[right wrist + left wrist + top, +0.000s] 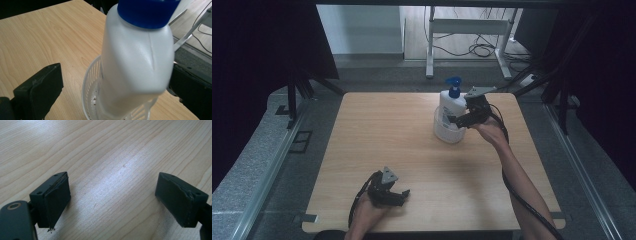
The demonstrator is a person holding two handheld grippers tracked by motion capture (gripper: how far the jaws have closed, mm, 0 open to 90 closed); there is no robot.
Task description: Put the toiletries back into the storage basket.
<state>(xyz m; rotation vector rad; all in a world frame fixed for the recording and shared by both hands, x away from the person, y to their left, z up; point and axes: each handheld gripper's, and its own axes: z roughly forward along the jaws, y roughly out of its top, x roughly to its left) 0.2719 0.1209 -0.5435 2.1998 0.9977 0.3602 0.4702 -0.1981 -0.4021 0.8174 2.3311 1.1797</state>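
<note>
- Left tool (404,193): low at the near edge of the wooden bench (387,135), left of centre, lying in the person's left hand (371,210). Jaws spread wide, nothing between them; the left gripper view has bare wood grain (112,170) in the gap.
- Right tool (454,120): far side of the bench, right of centre, held by the right hand (487,131), pointing left at the bottle.
- White bottle (451,107) with blue pump top (454,86) stands upright inside a white slotted basket (446,132) on the bench.
- In the right gripper view the bottle (137,57) sits between the wide-apart jaws. Left jaw is clearly off it; right jaw is close to its side, contact can't be told. Basket rim (87,77) shows below the bottle.
- Black cable (522,200) trails along the right forearm.
</note>
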